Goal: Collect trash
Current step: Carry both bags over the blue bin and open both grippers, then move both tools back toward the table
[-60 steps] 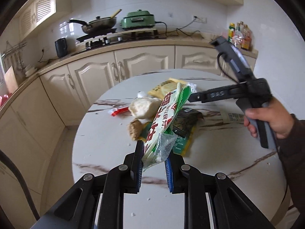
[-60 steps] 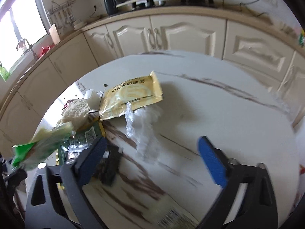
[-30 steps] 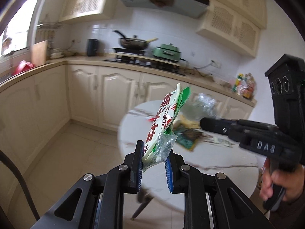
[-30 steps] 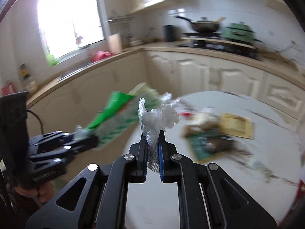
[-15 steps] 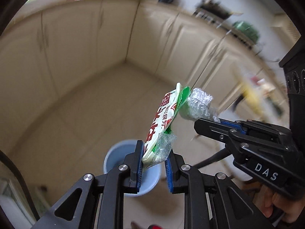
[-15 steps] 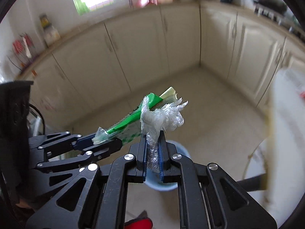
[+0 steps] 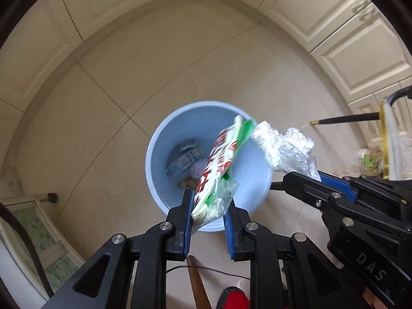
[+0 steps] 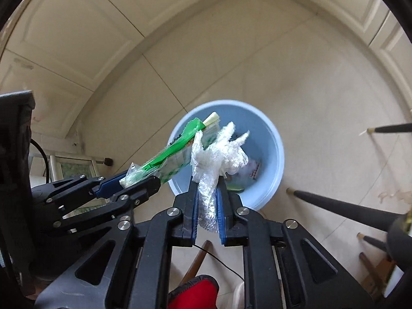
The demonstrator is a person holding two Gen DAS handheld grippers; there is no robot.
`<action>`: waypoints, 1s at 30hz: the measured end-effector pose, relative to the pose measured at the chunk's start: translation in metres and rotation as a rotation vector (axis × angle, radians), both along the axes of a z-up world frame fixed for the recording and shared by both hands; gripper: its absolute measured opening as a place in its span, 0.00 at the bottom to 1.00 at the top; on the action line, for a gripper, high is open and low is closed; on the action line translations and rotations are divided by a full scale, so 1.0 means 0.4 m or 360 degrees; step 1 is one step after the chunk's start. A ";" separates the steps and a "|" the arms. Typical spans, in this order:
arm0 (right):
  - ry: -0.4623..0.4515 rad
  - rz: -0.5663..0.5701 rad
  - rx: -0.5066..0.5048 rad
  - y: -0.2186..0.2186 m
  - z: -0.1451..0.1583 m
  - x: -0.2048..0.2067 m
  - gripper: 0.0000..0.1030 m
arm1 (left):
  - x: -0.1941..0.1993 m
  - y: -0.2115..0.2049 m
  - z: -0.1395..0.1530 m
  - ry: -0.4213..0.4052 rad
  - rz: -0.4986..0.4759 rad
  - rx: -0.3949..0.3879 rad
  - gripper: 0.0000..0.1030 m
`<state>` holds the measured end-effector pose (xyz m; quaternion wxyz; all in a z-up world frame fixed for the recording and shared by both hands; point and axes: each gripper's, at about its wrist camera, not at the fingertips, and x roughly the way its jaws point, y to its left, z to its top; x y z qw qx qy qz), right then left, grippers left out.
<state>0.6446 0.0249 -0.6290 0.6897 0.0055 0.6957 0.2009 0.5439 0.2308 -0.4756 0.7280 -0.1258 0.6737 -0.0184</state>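
Both views look steeply down at a pale blue bin (image 7: pixel 154 170) standing on a beige tiled floor (image 7: pixel 108 82), with 2 pieces of trash held above its opening.

Left wrist view: the left gripper (image 7: pixel 208 215) is clamped on the lower end of a green, red and white snack wrapper (image 7: pixel 221 164), which rises tilted over the inside of the bin. The right gripper (image 7: pixel 306 173) enters from the right edge; a crumpled clear plastic wrap (image 7: pixel 283 149) sticks out of it over the bin's right rim. Only this view shows the wrapper's printed red face, the scraps lying on the bin's bottom (image 7: pixel 184 158), among them a grey-blue packet, and, at the right edge, a gold-edged tabletop (image 7: pixel 383 139) seen from the side.

Right wrist view: the right gripper (image 8: pixel 207 206) has the clear plastic wrap (image 8: pixel 219 154) standing between its blue pads (image 8: pixel 195 211); the jaws have just been opening a little, and the wrap still fills the narrow gap and touches both pads. The left gripper (image 8: pixel 134 180) reaches in from the left with the snack wrapper (image 8: pixel 177 152), seen here edge-on and mostly green, its tip over the bin's (image 8: pixel 279 159) left rim. Only this view shows dark furniture legs (image 8: pixel 340 207) at the right and the 2 pieces of trash touching or overlapping; which cannot be told.

A red-tipped thing (image 8: pixel 195 293) and a thin black cable (image 8: pixel 219 257) lie below the grippers in both views.
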 end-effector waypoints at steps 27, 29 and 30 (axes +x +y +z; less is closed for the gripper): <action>-0.0611 -0.0020 0.0039 0.001 0.472 -0.073 0.86 | -0.167 0.006 0.588 -0.0755 0.0298 0.0342 0.60; -0.0739 -0.0019 0.0052 0.003 0.563 -0.110 0.87 | -0.210 -0.009 0.671 -0.0889 0.0310 0.0363 0.65; -0.0814 -0.0022 0.0060 0.002 0.614 -0.133 0.88 | -0.233 -0.017 0.714 -0.0962 0.0312 0.0376 0.69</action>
